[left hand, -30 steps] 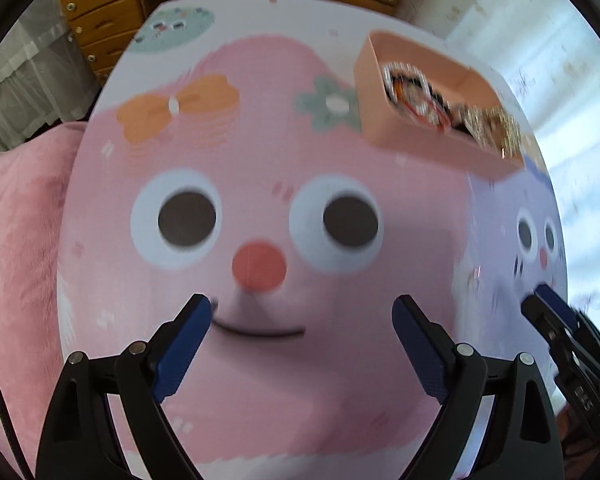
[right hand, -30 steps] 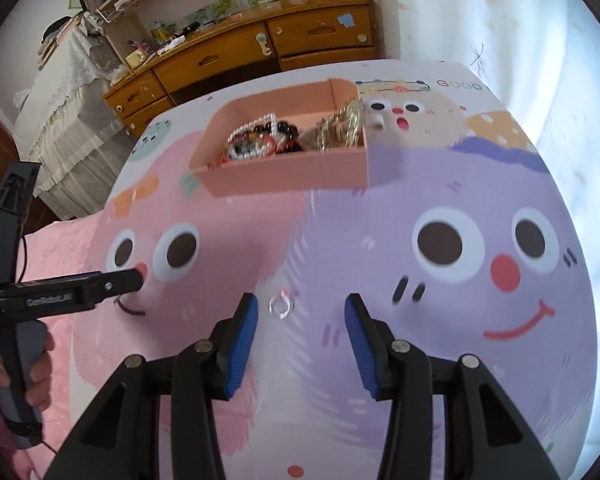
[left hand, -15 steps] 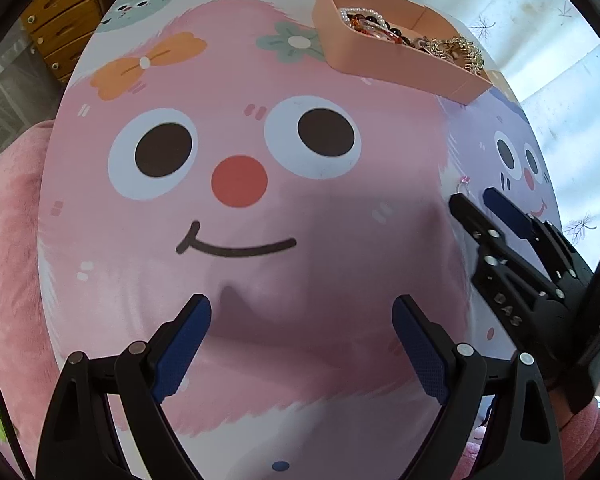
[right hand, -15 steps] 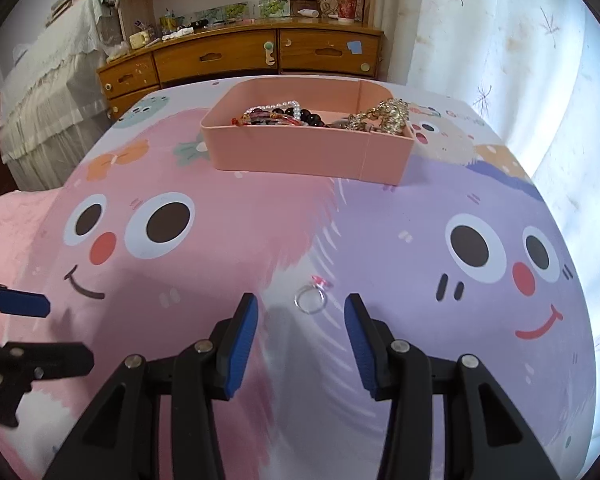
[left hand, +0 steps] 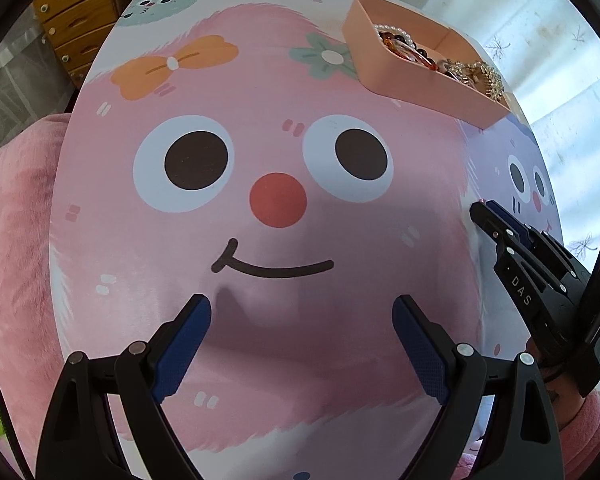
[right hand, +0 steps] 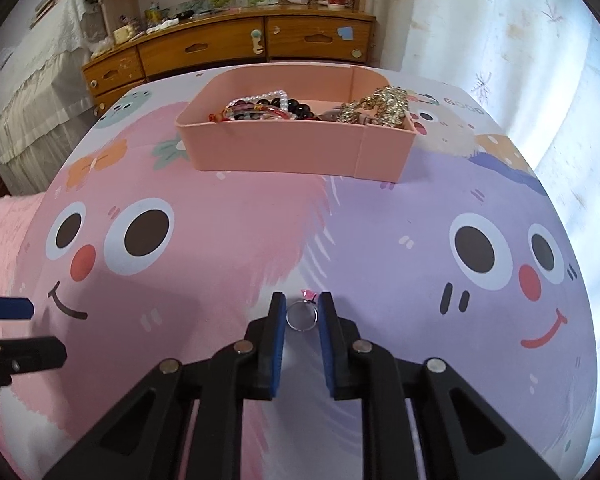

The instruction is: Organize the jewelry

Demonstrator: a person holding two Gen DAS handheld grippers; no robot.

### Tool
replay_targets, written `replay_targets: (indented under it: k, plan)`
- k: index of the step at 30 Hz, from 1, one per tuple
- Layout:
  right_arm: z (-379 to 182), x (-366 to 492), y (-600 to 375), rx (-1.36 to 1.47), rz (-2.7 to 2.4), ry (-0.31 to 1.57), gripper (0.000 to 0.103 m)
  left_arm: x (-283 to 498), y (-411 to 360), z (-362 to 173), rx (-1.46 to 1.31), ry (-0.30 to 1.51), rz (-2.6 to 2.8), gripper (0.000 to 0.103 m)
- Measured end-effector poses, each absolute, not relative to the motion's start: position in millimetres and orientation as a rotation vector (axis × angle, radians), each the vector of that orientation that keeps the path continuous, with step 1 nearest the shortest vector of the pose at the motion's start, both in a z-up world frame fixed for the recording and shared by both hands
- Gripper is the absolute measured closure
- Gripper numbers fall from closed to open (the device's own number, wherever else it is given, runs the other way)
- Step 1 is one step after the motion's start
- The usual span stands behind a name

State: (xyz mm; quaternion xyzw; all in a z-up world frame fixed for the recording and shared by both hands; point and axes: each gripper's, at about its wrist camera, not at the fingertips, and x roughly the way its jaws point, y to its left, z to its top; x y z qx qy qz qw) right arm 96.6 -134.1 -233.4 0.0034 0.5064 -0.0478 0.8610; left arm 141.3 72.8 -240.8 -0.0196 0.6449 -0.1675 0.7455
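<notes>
A small silver ring (right hand: 301,316) with a pink stone lies on the cartoon-print table cover. My right gripper (right hand: 302,307) is low over it, its blue jaws narrowed on either side of the ring, touching or nearly touching it. It also shows in the left wrist view (left hand: 487,210) at the right. A pink tray (right hand: 284,152) at the far side holds bead bracelets (right hand: 260,110) and gold chains (right hand: 380,104); the tray also shows in the left wrist view (left hand: 416,84). My left gripper (left hand: 302,320) is open and empty above the pink face print.
A wooden dresser (right hand: 228,48) with cluttered top stands behind the table. A pink blanket (left hand: 12,220) lies off the table's left edge. A light curtain (right hand: 500,40) hangs at the right.
My right gripper moved forward and down and its jaws narrowed around the ring. My left gripper pulled back a little and stayed open.
</notes>
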Motion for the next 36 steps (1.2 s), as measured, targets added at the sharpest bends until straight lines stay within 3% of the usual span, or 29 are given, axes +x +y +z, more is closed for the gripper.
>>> replay_targets:
  k: [13, 24, 26, 28, 30, 36]
  plan:
    - [-188, 129, -126, 0.034, -0.043, 0.963, 0.087, 145, 82, -235, -0.064, 1.417, -0.355, 0.012]
    - [-129, 193, -154, 0.064, -0.084, 0.811, 0.087, 143, 90, -166, -0.076, 1.307, -0.319, 0.012]
    - [-124, 201, -156, 0.07, -0.042, 0.837, 0.08, 137, 92, -153, -0.098, 1.284, -0.303, 0.012]
    - [-120, 202, -158, 0.067, -0.042, 0.864, 0.066, 132, 91, -144, -0.116, 1.26, -0.29, 0.012]
    - [-114, 194, -159, 0.078, -0.028, 0.851, 0.062, 126, 90, -133, -0.131, 1.234, -0.267, 0.012]
    - [-98, 143, -158, 0.04, 0.013, 0.912, 0.035, 102, 72, -102, -0.102, 1.167, -0.236, 0.012]
